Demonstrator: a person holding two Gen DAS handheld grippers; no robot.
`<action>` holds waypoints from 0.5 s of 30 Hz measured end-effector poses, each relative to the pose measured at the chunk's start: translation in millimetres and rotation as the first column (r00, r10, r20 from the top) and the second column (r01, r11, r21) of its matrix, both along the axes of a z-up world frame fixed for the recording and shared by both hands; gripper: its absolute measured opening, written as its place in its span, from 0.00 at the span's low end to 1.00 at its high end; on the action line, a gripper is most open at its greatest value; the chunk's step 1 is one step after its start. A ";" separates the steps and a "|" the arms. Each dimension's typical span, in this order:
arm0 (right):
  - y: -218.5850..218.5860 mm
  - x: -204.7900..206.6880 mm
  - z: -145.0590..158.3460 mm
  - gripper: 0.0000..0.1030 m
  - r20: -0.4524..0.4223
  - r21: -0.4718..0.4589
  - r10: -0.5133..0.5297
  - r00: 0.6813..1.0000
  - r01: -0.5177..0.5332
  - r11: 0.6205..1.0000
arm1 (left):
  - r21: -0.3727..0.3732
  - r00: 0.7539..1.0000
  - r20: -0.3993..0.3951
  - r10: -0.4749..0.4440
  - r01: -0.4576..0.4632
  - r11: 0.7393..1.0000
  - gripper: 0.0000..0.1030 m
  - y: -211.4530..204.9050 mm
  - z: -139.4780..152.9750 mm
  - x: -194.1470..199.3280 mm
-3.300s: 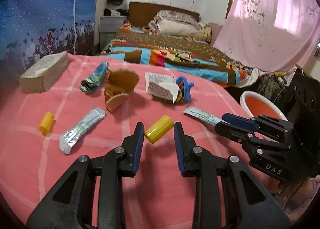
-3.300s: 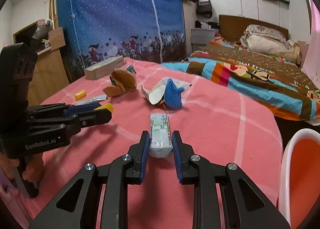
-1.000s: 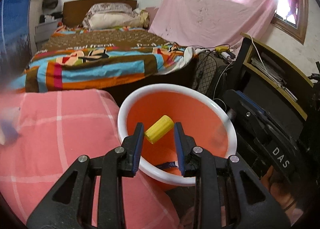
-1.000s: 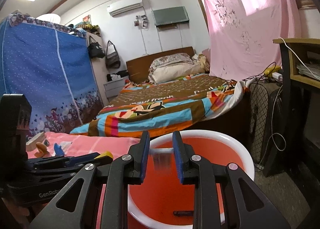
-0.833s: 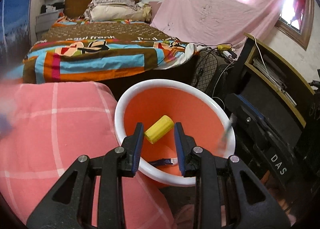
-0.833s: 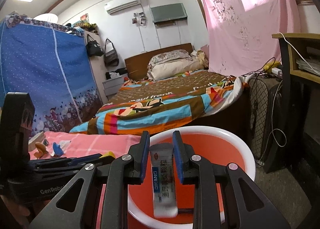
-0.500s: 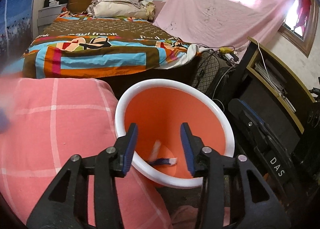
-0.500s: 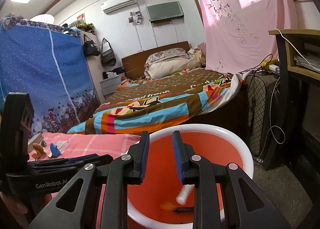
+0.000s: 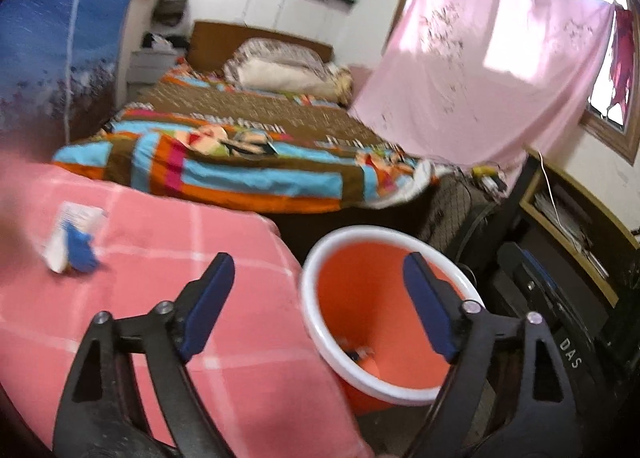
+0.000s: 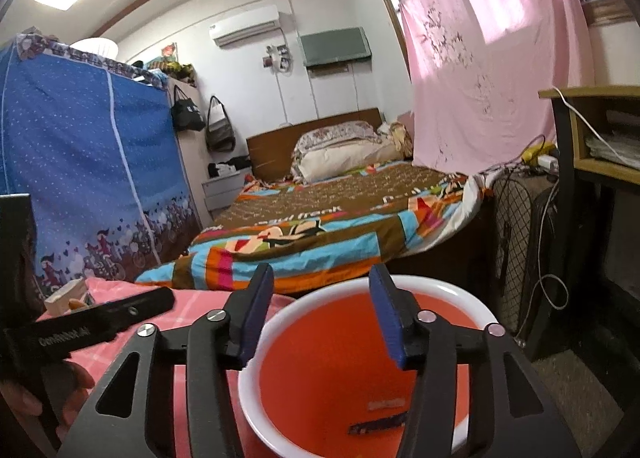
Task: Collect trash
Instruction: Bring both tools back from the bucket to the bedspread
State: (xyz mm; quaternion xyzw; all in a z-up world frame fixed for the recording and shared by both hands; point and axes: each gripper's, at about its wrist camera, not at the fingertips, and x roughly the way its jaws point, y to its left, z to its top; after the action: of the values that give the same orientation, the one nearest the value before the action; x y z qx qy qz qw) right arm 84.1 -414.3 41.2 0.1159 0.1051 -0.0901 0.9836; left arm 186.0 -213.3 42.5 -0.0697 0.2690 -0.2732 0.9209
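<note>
Both claws were empty and spreading. Left gripper [image 9: 318, 298], low in its frame, was opening wide with nothing between its blue pads; the yellow cap it pinched a second earlier was gone, presumably down in the orange bucket [image 9: 400, 236], lower centre, though it cannot be picked out there. Right gripper [image 10: 320, 308] was opening too, directly over the bucket [image 10: 440, 290]; its tube had dropped, and blurred scraps [image 10: 378, 426] lay on the bottom. With both pieces apparently binned, the left view had swung back toward the pink tablecloth [image 9: 160, 225], where a torn white carton and a blue scrap [image 9: 80, 246] remained at middle left, likely the next pickups.
</note>
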 end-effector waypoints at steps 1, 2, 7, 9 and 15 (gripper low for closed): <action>3.2 0.4 1.7 0.64 0.009 -0.007 -0.002 1.000 0.002 1.000 | -0.009 1.000 0.024 0.019 -0.018 1.000 0.91 7.7 2.6 -2.0; 6.3 0.3 3.5 0.77 0.022 -0.010 -0.004 1.000 0.004 1.000 | -0.013 0.999 0.036 0.030 -0.030 0.999 0.99 12.9 4.3 -2.5; 21.3 0.9 11.4 0.89 0.086 -0.029 0.011 0.996 -0.009 1.000 | -0.040 0.986 0.118 0.114 -0.110 0.993 1.00 45.5 11.6 -10.2; 26.3 1.3 12.9 1.00 0.111 -0.034 0.014 0.994 -0.011 0.999 | -0.041 0.980 0.143 0.139 -0.135 0.990 1.00 55.6 12.9 -14.2; 51.2 4.4 17.2 1.00 0.184 -0.073 0.090 0.979 -0.078 0.994 | -0.040 0.949 0.228 0.219 -0.216 0.976 1.00 90.4 16.9 -26.9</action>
State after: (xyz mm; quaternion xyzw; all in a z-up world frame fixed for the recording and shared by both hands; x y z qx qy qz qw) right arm 88.5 -363.2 58.4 0.0869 0.0139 -0.0407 0.9953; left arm 159.1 -122.9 59.4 -0.0735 0.1488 -0.1784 0.9699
